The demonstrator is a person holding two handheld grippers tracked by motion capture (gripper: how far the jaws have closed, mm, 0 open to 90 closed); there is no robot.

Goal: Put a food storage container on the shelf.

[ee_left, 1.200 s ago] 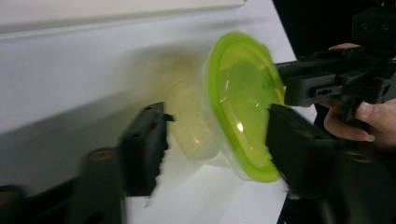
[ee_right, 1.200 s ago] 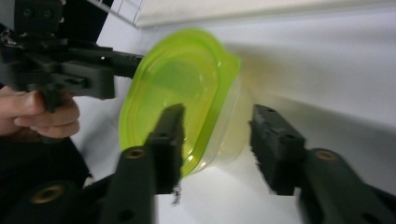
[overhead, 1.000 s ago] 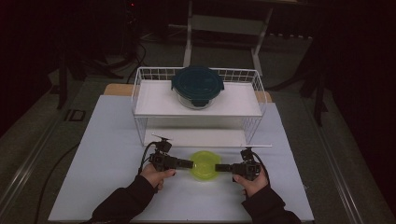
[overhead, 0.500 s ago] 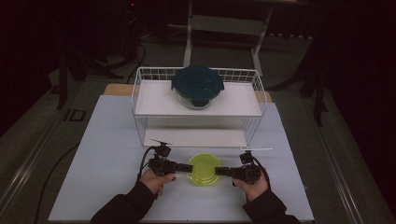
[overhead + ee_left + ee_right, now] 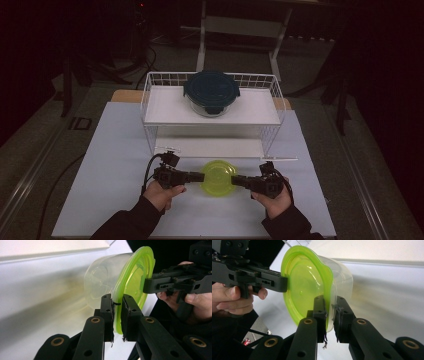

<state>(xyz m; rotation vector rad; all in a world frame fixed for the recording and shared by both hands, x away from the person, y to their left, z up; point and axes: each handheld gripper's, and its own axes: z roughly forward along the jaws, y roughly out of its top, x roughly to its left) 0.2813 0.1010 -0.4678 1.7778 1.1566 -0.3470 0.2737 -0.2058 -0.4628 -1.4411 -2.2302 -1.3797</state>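
A clear plastic container [image 5: 218, 177] with a lime-green lid [image 5: 136, 277] hangs a little above the white table, in front of the wire rack. My left gripper [image 5: 202, 176] grips the lid's rim from the left; its jaws have just been closing, and in the left gripper view [image 5: 117, 300] the rim sits pinched between the pads. My right gripper [image 5: 234, 181] has also just been closing on the opposite rim, seen clamped in the right gripper view [image 5: 330, 301]. Across the lid, each gripper view shows the other gripper [image 5: 150, 286] [image 5: 284, 283].
A white wire rack [image 5: 150, 107] stands at the back of the white table [image 5: 100, 175], with a low open bay beneath its shelf. On that shelf rests a glass bowl with a dark teal lid [image 5: 211, 92]. Dark floor surrounds the table.
Both hands have risen slightly with the green-lidded container between them, so it looks a little larger and rounder from above. Both grippers' jaws have closed on its rim.
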